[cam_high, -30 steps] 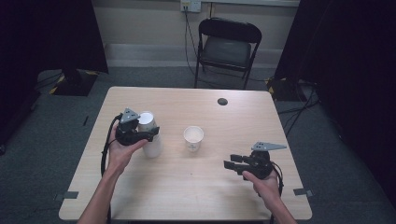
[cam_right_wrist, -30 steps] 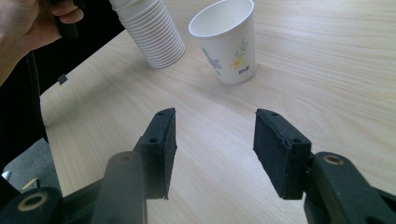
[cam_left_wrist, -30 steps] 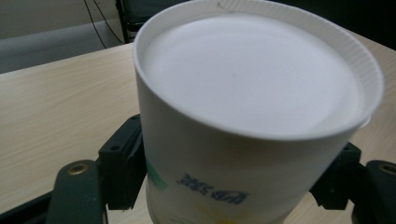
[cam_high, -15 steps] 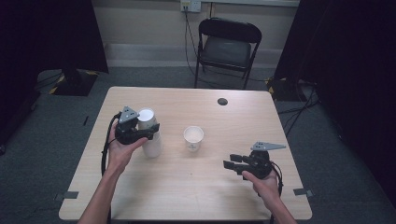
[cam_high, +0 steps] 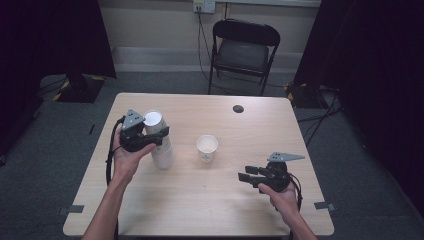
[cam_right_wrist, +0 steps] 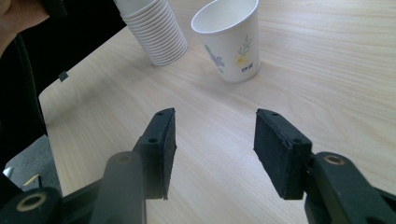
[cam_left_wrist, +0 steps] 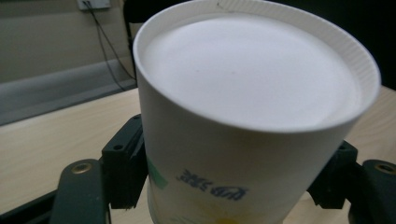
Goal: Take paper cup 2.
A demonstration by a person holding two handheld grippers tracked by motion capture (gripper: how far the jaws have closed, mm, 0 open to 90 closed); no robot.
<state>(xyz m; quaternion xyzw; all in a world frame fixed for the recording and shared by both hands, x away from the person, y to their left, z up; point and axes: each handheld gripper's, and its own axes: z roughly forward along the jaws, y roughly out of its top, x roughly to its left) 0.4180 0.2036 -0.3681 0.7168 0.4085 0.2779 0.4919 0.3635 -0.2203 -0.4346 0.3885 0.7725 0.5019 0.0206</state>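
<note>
An upside-down stack of white paper cups (cam_high: 163, 152) stands on the table's left side. My left gripper (cam_high: 161, 136) is shut on the stack's top cup (cam_left_wrist: 252, 116), one jaw pressed to each side and the cup's flat base facing the camera. A single upright flowered paper cup (cam_high: 207, 148) stands at the table's middle, apart from the stack. My right gripper (cam_high: 245, 173) is low over the front right of the table, open and holding nothing. In the right gripper view, the gripper (cam_right_wrist: 215, 149) points toward the single cup (cam_right_wrist: 231, 42) and the stack (cam_right_wrist: 156, 32).
The light wooden table (cam_high: 200, 210) has a small black round disc (cam_high: 238, 108) near its far edge. A black folding chair (cam_high: 243, 50) stands behind the table. Dark curtains hang on both sides, over grey carpet.
The left gripper and the top cup look slightly higher and farther left than a second ago. The right gripper and the single cup have not moved.
</note>
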